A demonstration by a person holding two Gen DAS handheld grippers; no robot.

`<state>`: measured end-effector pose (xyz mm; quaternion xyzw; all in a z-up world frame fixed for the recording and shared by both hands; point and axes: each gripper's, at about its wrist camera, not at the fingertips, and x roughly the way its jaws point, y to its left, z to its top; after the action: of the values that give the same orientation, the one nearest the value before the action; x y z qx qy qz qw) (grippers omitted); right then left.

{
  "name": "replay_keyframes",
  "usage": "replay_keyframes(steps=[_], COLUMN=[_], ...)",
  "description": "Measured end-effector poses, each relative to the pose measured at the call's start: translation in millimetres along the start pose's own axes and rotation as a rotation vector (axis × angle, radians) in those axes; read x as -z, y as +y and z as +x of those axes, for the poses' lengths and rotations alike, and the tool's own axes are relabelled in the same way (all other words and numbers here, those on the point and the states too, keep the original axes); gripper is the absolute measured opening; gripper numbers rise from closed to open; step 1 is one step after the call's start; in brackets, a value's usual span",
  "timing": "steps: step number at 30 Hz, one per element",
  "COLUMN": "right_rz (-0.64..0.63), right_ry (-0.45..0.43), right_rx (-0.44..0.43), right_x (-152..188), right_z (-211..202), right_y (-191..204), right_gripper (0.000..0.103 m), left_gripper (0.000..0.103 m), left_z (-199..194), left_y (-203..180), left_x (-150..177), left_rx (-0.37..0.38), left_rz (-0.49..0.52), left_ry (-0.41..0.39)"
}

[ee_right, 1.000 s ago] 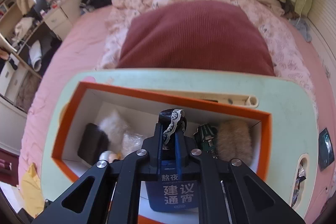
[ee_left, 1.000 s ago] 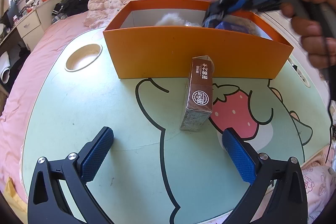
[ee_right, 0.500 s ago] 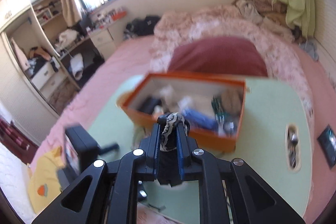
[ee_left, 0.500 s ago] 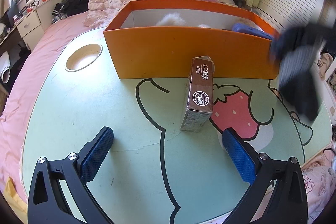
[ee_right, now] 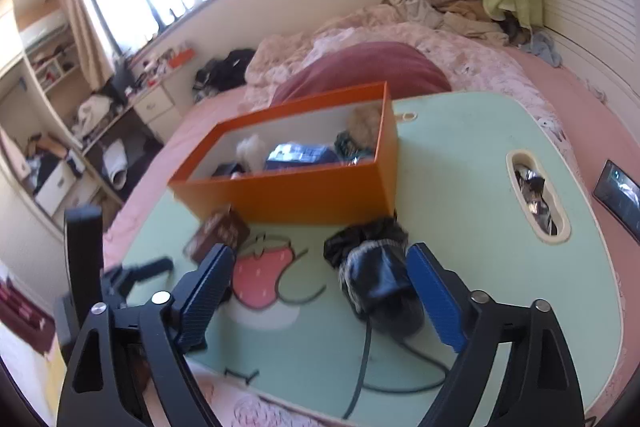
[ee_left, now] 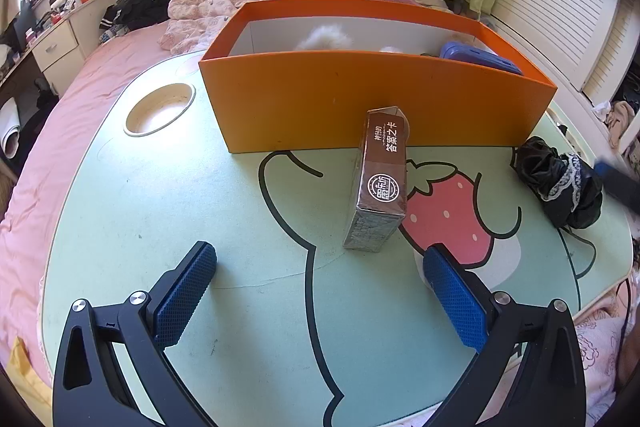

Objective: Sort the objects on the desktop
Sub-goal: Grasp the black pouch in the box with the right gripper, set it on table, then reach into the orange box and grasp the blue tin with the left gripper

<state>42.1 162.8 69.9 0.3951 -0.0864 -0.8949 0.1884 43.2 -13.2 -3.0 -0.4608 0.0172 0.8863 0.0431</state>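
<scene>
An orange box [ee_left: 360, 107] stands on the green table [ee_left: 160, 207] and holds a blue pack [ee_left: 478, 57], white fluff and other items; it also shows in the right wrist view [ee_right: 304, 195]. A brown card box [ee_left: 380, 183] lies in front of it, just ahead of my open, empty left gripper [ee_left: 320, 267]. A black lace-trimmed pouch [ee_left: 560, 183] lies on the table at the right. In the right wrist view the pouch [ee_right: 372, 267] lies between the fingers of my open right gripper [ee_right: 320, 263], apart from the pads.
A round cup hole [ee_left: 160, 107] is in the table's left side. An oval slot [ee_right: 536, 195] with items is at its right side. A black cable [ee_right: 400, 375] runs near the front edge. A bed with a red pillow [ee_right: 360, 67] lies behind.
My right gripper drew back from above the orange box, came down to the table's right side and opened. The black pouch it held now lies on the table. The left gripper has not moved.
</scene>
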Motion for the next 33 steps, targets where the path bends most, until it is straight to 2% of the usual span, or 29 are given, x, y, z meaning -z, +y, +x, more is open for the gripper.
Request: replay_keyframes(steps=[2,5,6,7,16,20,24,28,31,33], right_rz=[-0.060,-0.127,-0.162,-0.175,-0.155,-0.078,0.004,-0.001,-0.008,-0.002], right_ry=[0.064,0.192,0.196,0.201,0.197,0.149,0.112,0.113,0.116,0.115], right_rx=[0.040,0.182,0.237,0.249,0.231,0.136,0.078,0.079,0.082,0.078], right_x=[9.9,19.1,22.8,24.4,28.5,22.4,15.2,13.1,15.1,12.5], right_z=[12.7,44.4,51.1,54.7,53.1,35.4,25.3,24.0,23.4,25.5], right_y=[8.5,14.6,16.7,17.9,6.1,1.6,-8.6,-8.5,-3.8,-5.2], right_gripper=[0.095,0.097,0.097,0.102,0.103,0.103,0.103,0.103,0.103,0.103], left_gripper=[0.103,0.103,0.103,0.103,0.103,0.103,0.103,0.103,0.103,0.103], left_z=[-0.1,0.1,-0.7,-0.8,-3.6,-16.3,-42.8,-68.1,-66.0,-50.5], left_y=[-0.1,-0.3,-0.2,-0.3,5.2,18.5,19.7,6.2,-12.2,-26.0], left_x=[0.0,0.0,0.0,-0.3,3.8,5.3,-2.0,-37.1,-79.8,-109.5], left_rx=[0.000,-0.001,-0.003,-0.002,-0.011,0.026,0.021,0.135,0.260,0.345], left_rz=[0.000,0.000,0.001,0.001,-0.015,-0.084,-0.075,-0.028,0.008,0.014], left_ry=[0.000,0.002,0.000,0.000,-0.005,-0.067,-0.153,-0.161,-0.052,0.062])
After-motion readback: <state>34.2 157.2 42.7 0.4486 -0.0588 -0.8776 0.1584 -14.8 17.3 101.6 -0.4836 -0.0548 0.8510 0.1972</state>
